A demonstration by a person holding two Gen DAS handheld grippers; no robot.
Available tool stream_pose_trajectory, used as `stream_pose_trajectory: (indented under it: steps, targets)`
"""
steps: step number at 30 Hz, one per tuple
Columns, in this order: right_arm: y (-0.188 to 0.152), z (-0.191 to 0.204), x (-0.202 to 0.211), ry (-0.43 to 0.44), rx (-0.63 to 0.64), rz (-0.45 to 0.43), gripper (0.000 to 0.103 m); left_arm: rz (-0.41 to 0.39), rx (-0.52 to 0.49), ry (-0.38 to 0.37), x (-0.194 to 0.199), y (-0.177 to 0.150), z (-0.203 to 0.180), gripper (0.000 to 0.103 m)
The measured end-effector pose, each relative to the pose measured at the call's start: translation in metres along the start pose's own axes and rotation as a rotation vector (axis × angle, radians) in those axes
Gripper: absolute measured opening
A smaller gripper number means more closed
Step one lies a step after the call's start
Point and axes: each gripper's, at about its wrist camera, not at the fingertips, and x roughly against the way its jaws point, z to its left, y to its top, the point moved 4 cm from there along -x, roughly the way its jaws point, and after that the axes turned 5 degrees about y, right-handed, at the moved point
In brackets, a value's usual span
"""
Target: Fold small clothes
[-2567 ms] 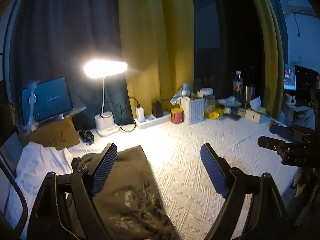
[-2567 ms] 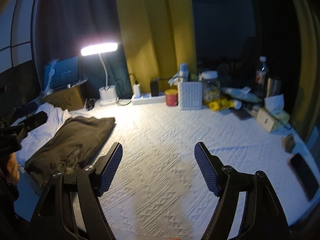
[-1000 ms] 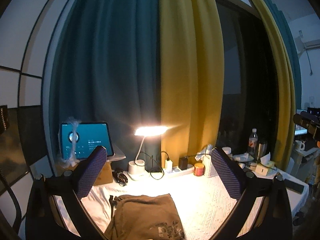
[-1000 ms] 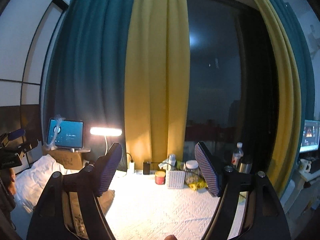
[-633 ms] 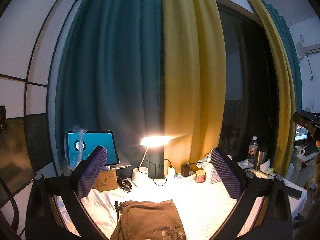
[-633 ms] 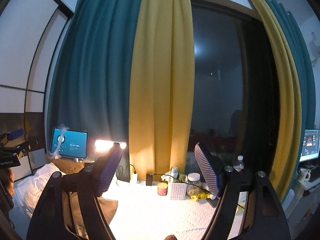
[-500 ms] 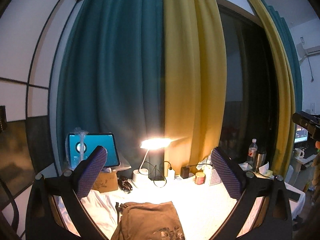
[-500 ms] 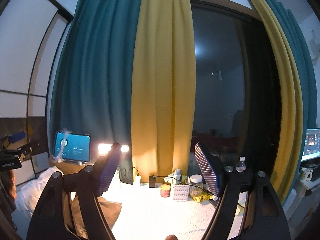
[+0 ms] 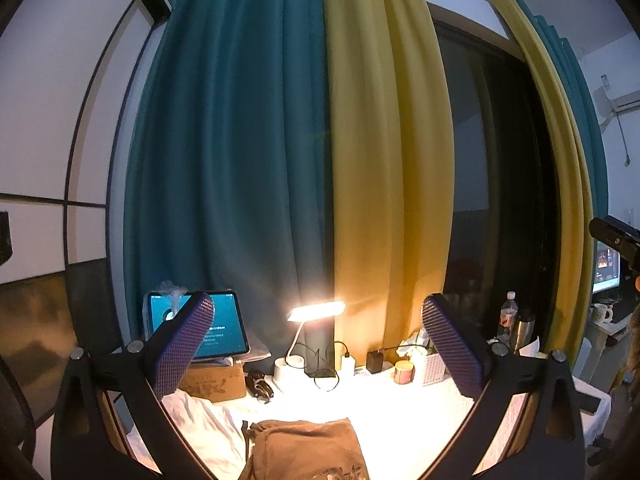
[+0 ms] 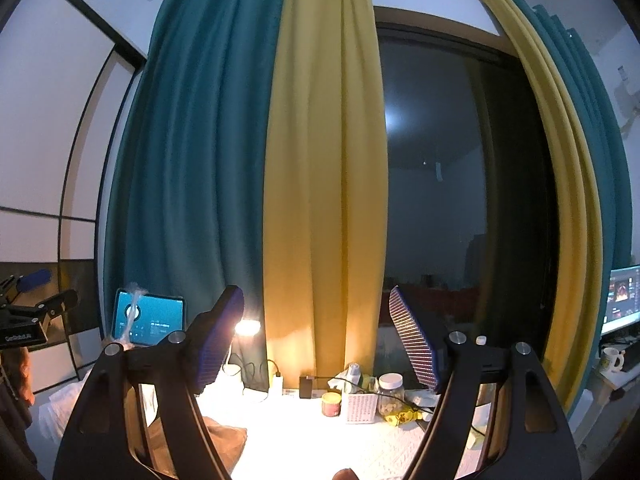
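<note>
Left wrist view: the left tool (image 9: 316,348) is held wide apart and empty, its blue ribbed pads framing the lower centre of the frame. A folded brown garment (image 9: 308,450) lies at the bottom centre on the white counter (image 9: 400,412), its far edge straight and its left edge bunched against crumpled white cloth (image 9: 200,420). Bare counter extends to the right of the garment, toward the lower right of the frame. The far edge of the counter is lined with a lit desk lamp (image 9: 316,312), a tablet (image 9: 224,328) on a cardboard box (image 9: 216,382), a charger (image 9: 375,361), a small red jar (image 9: 403,372) and a white basket (image 9: 432,368). Teal curtain (image 9: 240,160) and yellow curtain (image 9: 384,160) fill the upper frame. The other tool's body shows at the right edge.

Right wrist view: the right tool (image 10: 316,336) is likewise spread wide and holds nothing. Only a corner of the brown garment (image 10: 228,440) shows at the lower left, between the tool's arms. The lit counter (image 10: 304,440) lies open at the bottom centre. A glass jar (image 10: 390,396) stands along the far edge, and a monitor (image 10: 624,296) glows at the right edge.
</note>
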Motion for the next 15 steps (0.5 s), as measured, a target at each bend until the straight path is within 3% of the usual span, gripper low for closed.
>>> stream_pose_trajectory:
  steps: [15]
  targets:
    - [0.025,-0.004,0.01,0.007,0.011,-0.07,0.078,-0.045,0.011,0.018,0.008,0.027,-0.001,0.103]
